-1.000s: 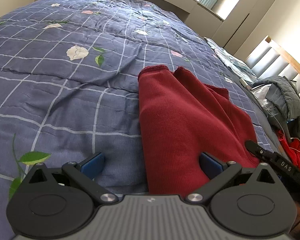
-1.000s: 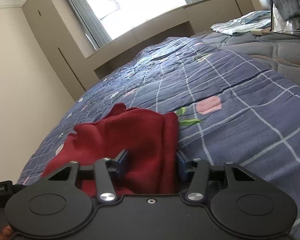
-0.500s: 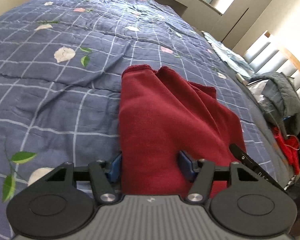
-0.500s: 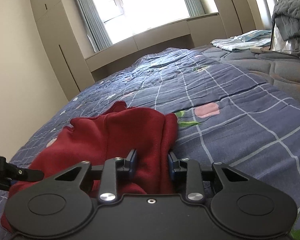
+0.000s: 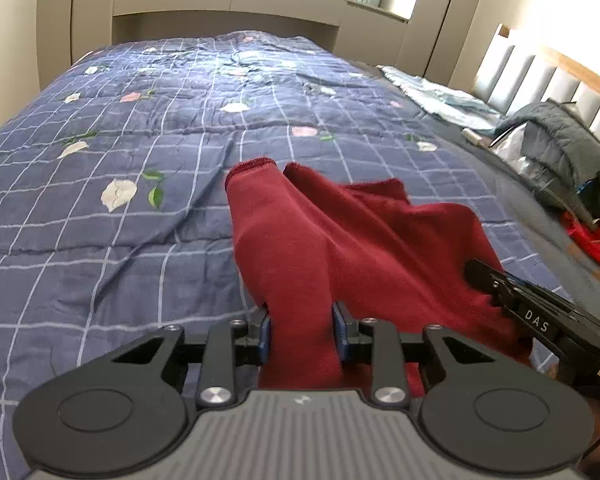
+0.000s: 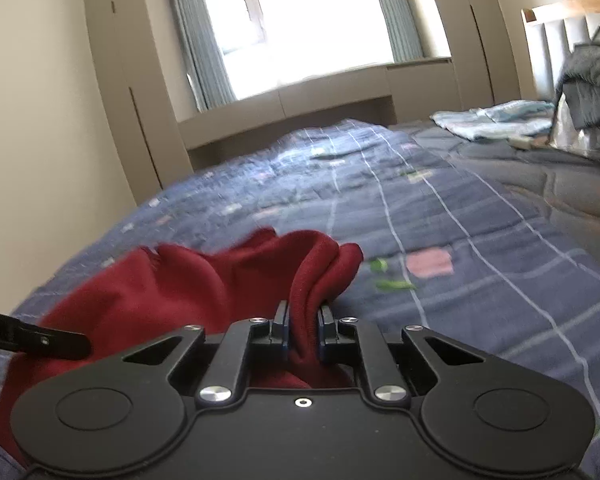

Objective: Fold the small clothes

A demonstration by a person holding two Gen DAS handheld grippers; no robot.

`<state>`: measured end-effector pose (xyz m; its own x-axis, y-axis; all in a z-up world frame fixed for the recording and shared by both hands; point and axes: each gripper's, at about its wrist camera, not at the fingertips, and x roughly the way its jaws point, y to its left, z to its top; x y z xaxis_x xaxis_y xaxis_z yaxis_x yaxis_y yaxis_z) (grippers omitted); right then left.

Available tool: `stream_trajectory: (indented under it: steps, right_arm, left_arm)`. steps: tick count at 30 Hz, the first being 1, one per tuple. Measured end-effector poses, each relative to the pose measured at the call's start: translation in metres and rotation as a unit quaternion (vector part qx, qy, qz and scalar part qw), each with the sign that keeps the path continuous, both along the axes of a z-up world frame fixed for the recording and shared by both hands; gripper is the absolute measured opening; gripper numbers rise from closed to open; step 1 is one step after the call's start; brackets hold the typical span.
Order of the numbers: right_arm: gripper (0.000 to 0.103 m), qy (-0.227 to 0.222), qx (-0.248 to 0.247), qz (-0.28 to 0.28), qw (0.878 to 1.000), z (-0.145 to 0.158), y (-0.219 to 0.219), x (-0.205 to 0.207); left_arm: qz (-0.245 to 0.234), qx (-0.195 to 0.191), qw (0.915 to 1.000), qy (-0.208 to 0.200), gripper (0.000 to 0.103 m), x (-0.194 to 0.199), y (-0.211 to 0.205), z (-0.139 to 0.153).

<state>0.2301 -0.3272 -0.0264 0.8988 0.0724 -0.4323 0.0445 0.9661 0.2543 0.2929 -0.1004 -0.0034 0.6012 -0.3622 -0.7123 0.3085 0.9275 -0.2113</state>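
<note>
Left wrist view shows your left gripper (image 5: 302,332) with its jaws just squeezed in on a bunched edge of the red cloth (image 5: 340,240). Both blue pads press the cloth from each side. From there it stretches away over the blue checked blanket (image 5: 100,208). Right wrist view shows your right gripper (image 6: 303,330) just pinched in too, its jaws close together on a thick fold of the same red cloth (image 6: 188,284).
</note>
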Motion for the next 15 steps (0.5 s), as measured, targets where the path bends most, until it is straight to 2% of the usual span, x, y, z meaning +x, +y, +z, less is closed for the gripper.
stream_trajectory:
  steps: [3, 6, 11, 15]
  right_arm:
    - [0.013, -0.022, -0.017, 0.021, 0.999, 0.017, 0.016, 0.004]
    - [0.012, -0.042, -0.030, 0.049, 0.997, 0.032, 0.036, 0.012]
    - [0.012, -0.062, -0.040, 0.088, 0.993, 0.046, 0.072, 0.033]
    - [0.012, -0.067, -0.027, 0.111, 0.991, 0.049, 0.103, 0.055]
  left_arm:
    - [-0.009, -0.007, 0.9999, -0.013, 0.029, -0.001, 0.004, 0.010]
    - [-0.005, 0.006, 0.9992, -0.040, 0.029, -0.002, 0.010, 0.021]
    - [0.026, 0.030, 0.9957, -0.083, 0.029, -0.002, 0.037, 0.040]
    - [0.060, 0.049, 0.9915, -0.105, 0.029, 0.001, 0.067, 0.050]
